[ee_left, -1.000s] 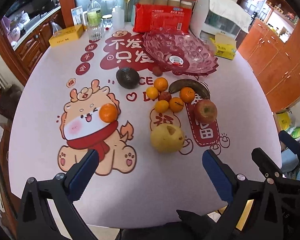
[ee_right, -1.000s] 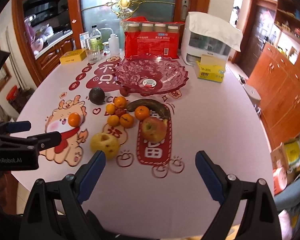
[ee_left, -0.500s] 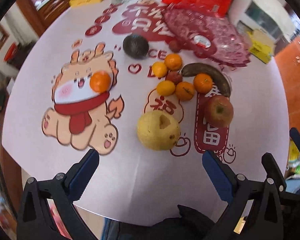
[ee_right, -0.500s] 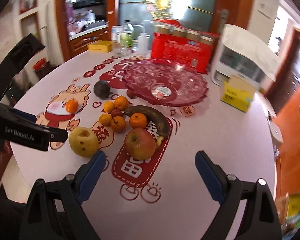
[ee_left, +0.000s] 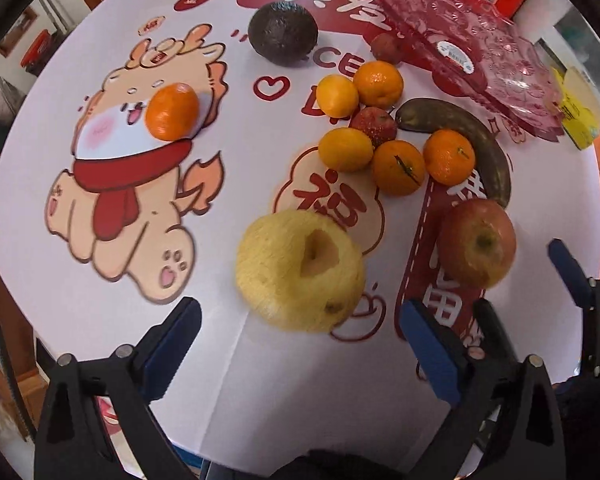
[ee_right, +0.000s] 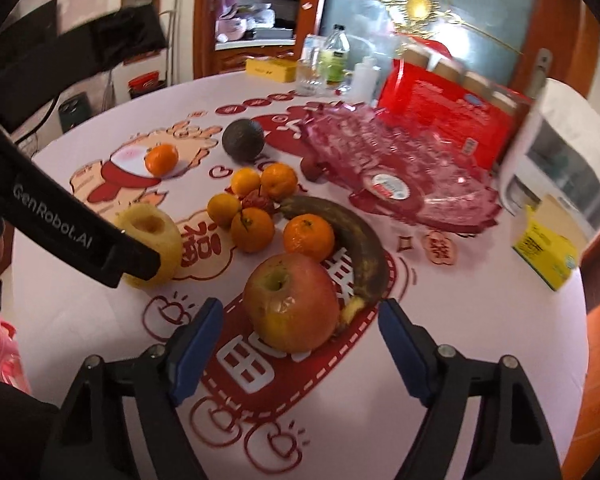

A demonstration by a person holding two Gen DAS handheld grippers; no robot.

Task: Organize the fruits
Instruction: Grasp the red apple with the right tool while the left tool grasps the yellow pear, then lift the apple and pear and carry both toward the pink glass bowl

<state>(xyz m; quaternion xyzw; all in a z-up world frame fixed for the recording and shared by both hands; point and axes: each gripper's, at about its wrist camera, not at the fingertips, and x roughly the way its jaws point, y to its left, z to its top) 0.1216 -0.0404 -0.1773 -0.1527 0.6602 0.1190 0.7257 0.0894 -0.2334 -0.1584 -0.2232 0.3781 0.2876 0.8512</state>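
My left gripper (ee_left: 300, 344) is open and empty just short of a yellow pear (ee_left: 300, 270). My right gripper (ee_right: 300, 340) is open and empty, its fingers either side of a red apple (ee_right: 292, 302). The apple also shows in the left wrist view (ee_left: 476, 242). Behind lie a brown banana (ee_right: 340, 232), several small oranges (ee_right: 252, 228), a lone orange (ee_left: 172, 110) on the dragon print, a dark avocado (ee_left: 282, 34) and an empty pink glass fruit bowl (ee_right: 380, 160).
A red drinks pack (ee_right: 448, 112), bottles (ee_right: 336, 60), a yellow box (ee_right: 544, 252) and a white appliance (ee_right: 560, 148) stand at the table's back and right. The left gripper's body (ee_right: 72, 228) reaches in front of the pear.
Both grippers have moved forward and down toward the fruit. The left one closed in on the pear, the right one on the apple. Both stayed open.
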